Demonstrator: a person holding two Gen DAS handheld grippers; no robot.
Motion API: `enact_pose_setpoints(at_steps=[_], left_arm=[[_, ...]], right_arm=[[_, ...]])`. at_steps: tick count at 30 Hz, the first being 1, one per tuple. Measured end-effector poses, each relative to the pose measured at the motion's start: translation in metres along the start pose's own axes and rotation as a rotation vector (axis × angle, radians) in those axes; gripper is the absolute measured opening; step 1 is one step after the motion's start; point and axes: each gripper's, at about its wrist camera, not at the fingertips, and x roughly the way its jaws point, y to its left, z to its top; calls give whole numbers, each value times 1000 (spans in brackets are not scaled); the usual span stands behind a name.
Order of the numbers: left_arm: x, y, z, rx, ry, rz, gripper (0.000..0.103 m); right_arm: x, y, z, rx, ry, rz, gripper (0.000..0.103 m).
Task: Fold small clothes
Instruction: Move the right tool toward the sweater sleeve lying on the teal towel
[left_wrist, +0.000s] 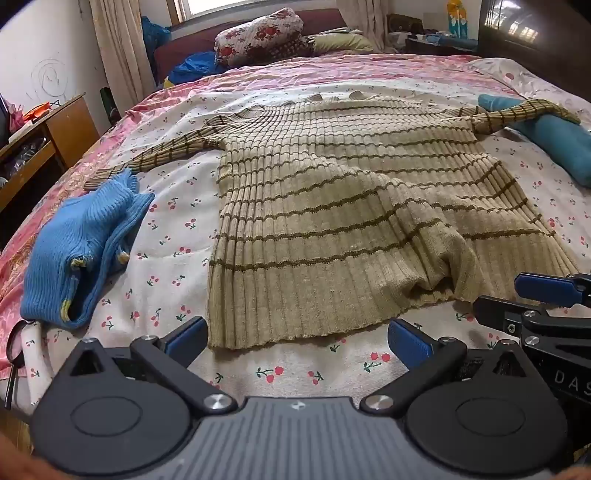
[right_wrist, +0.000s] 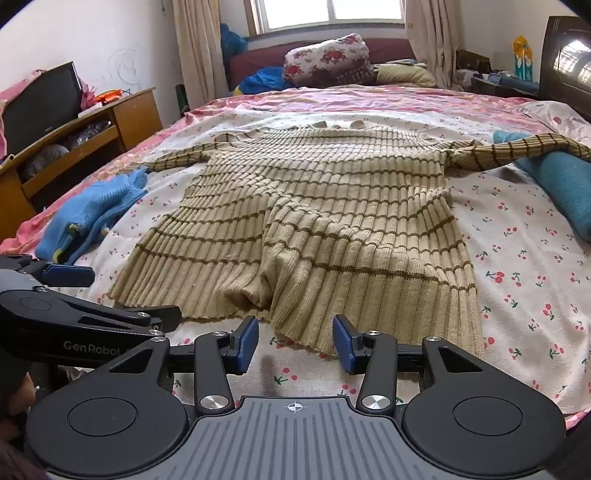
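Striped beige sweater (left_wrist: 332, 206): flat on bed sheet (left_wrist: 177, 229), neck far, hem near (centre rucked), sleeves spread sideways. Left gripper (left_wrist: 297, 339) wide open, empty, at hem. Right gripper (right_wrist: 295, 343) likewise. Blue knit (left_wrist: 81, 243) lies left.

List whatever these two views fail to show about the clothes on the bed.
- Beige striped ribbed sweater: its far sleeve end, right wrist view, runs off the right frame edge.
- Teal folded garment: cut by the right edge in both views; the sweater sleeve drapes over it.
- Blue knitted garment: bunched, type unclear.
- Sweater collar: too small.
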Motion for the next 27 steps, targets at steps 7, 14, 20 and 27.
enact_pose_setpoints(at_steps=[7, 14, 20, 27], left_arm=[[5, 5, -1, -15, 12, -4, 103], [9, 2, -3, -15, 44, -11, 103], [18, 4, -5, -35, 84, -17, 103], [32, 5, -13, -44, 126, -14, 103]], right_arm=[[1, 0, 0, -1, 5, 2, 44], [-2, 1, 1, 0, 5, 4, 45], [3, -1, -2, 4, 17, 2, 45], [8, 0, -2, 4, 41, -2, 45]])
